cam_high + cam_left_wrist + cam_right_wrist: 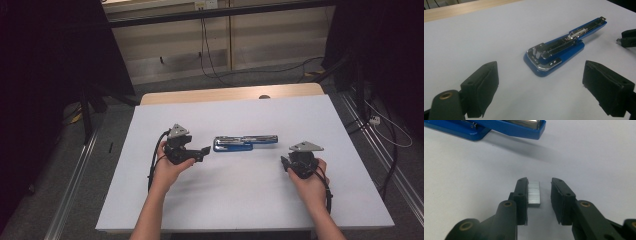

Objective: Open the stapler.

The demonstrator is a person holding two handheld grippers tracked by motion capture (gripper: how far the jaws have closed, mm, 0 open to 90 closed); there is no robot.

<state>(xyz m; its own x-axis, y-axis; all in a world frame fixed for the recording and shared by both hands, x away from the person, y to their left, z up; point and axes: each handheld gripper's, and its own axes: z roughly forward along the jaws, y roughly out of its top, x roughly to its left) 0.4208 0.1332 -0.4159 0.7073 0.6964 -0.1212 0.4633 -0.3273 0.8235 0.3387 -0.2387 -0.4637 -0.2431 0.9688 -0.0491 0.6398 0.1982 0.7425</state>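
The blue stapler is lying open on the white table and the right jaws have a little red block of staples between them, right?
Not quite. The block of staples between the right gripper's jaws is silver, not red, as the right gripper view shows. The blue stapler does lie open on the white table.

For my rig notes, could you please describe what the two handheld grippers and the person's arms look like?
Both the left gripper and right gripper are black, each topped by a grey three-cornered plate, trailing a black cable. Brass-coloured rivets stud the jaws. The forearms are bare, no sleeves.
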